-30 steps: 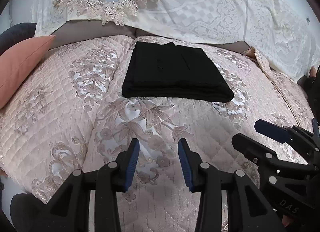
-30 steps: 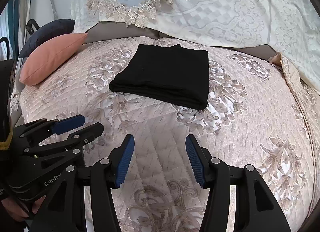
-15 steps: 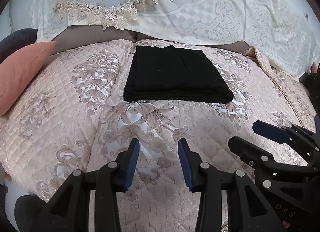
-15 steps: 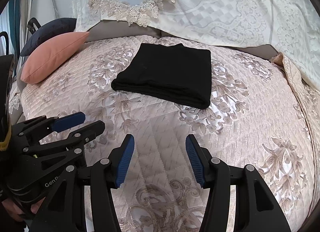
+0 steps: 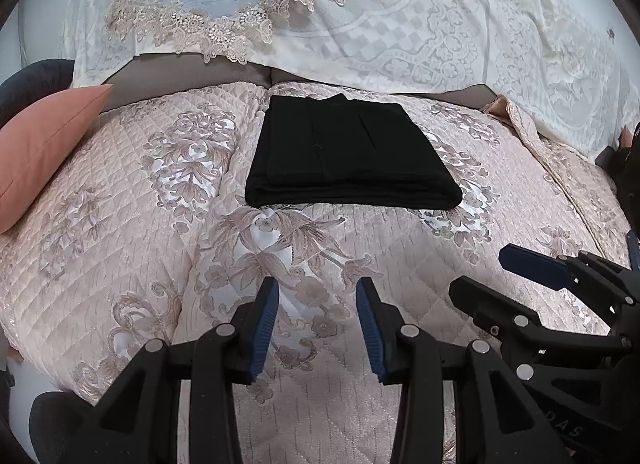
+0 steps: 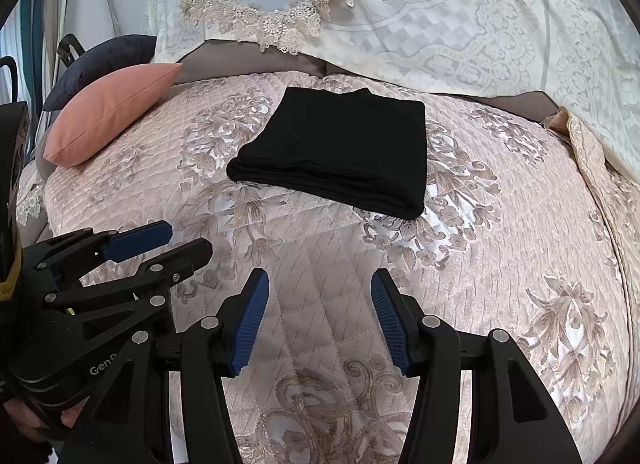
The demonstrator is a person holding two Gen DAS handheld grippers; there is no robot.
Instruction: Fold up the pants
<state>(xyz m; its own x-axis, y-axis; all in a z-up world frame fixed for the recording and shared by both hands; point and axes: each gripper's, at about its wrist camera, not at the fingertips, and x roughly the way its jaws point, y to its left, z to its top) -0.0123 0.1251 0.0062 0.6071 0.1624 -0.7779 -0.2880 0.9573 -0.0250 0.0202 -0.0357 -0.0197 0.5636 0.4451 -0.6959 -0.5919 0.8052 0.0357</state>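
1. Pants (image 5: 352, 156), black, lie folded in a neat rectangle on the quilt (image 5: 120, 224), toward its far side near the headboard cloth (image 5: 440, 44).
2. Thick fold edge faces the grippers; far edge sits just short of the quilt's back edge.
3. L gripper (image 5: 317, 328): fingers wide apart, holding nothing, over bare quilt, well apart from pants.
4. R gripper (image 6: 320, 324): also wide, holding nothing, beside the L one.
5. Pink pillow (image 6: 108, 112) at quilt's left edge, well apart from pants.
6. Wide bare quilt btwn grippers & pants, also to both sides.
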